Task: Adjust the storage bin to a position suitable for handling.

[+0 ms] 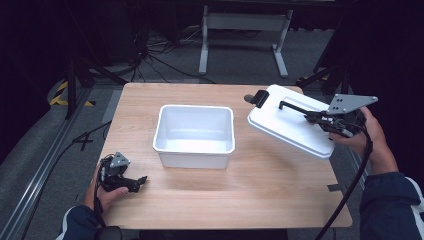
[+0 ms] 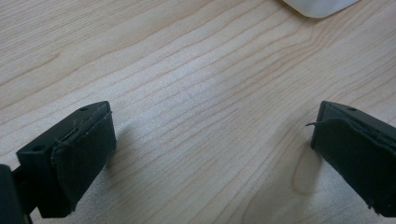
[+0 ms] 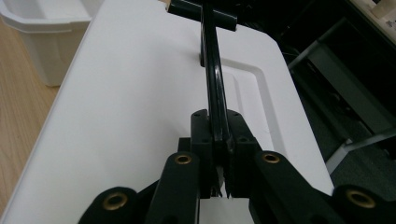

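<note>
Lid position: we find the white lid [image 1: 287,122] held in the air over the right edge of the table [image 1: 220,200], just right of the white bin [image 1: 194,135] and apart from it.
Lid orientation: its long axis runs from upper left to lower right in the high view; the lid is tilted, top face toward the camera, the end with the black latch [image 1: 257,97] toward the far left.
Handle: the black handle [image 3: 212,79] runs along that long axis.
Right gripper: we see the right gripper [image 3: 219,144] pinching the near end of the handle, jaws pressed tight on it.
Right hand: the right hand [image 1: 367,137] reaches in from the right edge, the gripper pointing left along the lid.
Left gripper: the left gripper [image 1: 140,181] rests low at the near left corner of the table, jaws spread wide with bare wood between them.
Left hand: the left hand [image 1: 105,192] lies on the table edge, pointing the gripper right.
</note>
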Motion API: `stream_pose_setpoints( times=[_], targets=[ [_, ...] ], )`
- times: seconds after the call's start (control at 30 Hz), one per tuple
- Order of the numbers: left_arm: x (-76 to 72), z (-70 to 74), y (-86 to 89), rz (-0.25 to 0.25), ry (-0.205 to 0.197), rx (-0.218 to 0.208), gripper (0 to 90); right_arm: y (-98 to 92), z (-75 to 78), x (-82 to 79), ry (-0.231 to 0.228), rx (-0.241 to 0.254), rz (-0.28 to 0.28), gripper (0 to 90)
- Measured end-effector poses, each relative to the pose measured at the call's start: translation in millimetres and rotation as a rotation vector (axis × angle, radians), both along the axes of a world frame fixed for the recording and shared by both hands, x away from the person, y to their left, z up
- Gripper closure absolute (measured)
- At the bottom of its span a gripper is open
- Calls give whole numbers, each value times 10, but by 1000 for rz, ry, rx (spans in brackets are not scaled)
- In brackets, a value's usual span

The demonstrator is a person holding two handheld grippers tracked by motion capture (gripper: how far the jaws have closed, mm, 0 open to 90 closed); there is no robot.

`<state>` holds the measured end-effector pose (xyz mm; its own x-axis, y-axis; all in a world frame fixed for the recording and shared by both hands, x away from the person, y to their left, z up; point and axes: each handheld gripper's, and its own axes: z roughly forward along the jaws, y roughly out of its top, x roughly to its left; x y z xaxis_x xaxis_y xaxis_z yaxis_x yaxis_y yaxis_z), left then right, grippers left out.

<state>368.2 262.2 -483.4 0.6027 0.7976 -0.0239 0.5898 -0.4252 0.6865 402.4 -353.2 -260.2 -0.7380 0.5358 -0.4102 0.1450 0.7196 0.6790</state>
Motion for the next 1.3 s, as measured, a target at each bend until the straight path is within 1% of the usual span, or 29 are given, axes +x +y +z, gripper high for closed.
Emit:
stream_pose_setpoints(
  times=[0.07,0.1,0.13,0.17,0.23,0.27,0.3,0.33,0.37,0.43,0.5,0.6,0.7,0.77,0.8,0.83,0.87,0.9,0.93,0.97,1.03,1.3],
  targets=[
    [0,0,0,0,0,0,3,-42,-65,3,13,-4,-12,846],
    [0,0,0,0,0,0,4,-63,-122,11,26,-4,-13,846],
    [0,0,0,0,0,0,4,-63,-122,11,26,-4,-13,846],
    [0,0,0,0,0,0,3,-73,-194,23,38,-9,-15,845],
    [0,0,0,0,0,-1,3,-74,-268,41,51,-12,-18,845],
    [0,0,0,0,0,0,3,-74,-268,41,51,-12,-18,845],
    [0,0,0,0,0,0,3,-68,-352,62,69,-9,-19,846],
    [0,0,0,0,0,0,3,-68,-352,62,69,-9,-19,846],
    [0,0,0,0,0,0,3,-62,-400,75,78,-9,-19,845],
    [0,0,0,0,0,0,3,-46,-505,104,101,-11,-16,845],
    [0,0,0,0,0,0,3,-15,-665,153,132,-20,-12,845],
    [0,0,0,0,0,0,4,11,-794,192,169,-23,-3,846],
    [0,-2,0,0,-1,-2,4,49,-932,226,203,-38,2,846],
    [1,-2,0,0,-1,-2,4,59,-990,240,222,-37,9,845],
    [1,-2,0,0,-1,-2,3,59,-990,240,222,-37,9,845],
    [0,-2,0,0,-2,-2,4,70,-1058,252,243,-40,13,845],
    [2,-2,0,-2,-3,-2,3,80,-1091,257,251,-44,15,845],
    [2,-2,0,-2,-3,-2,4,80,-1091,257,251,-44,15,845],
    [1,-2,0,0,-2,-2,4,87,-1119,261,252,-56,16,845],
    [0,-2,-1,0,-1,-3,4,92,-1159,262,257,-54,15,845],
    [0,-2,-1,0,-1,-2,4,85,-1181,268,262,-44,20,845],
    [1,-2,0,-1,-1,-2,4,52,-1284,283,286,-49,-1,844]
  ],
)
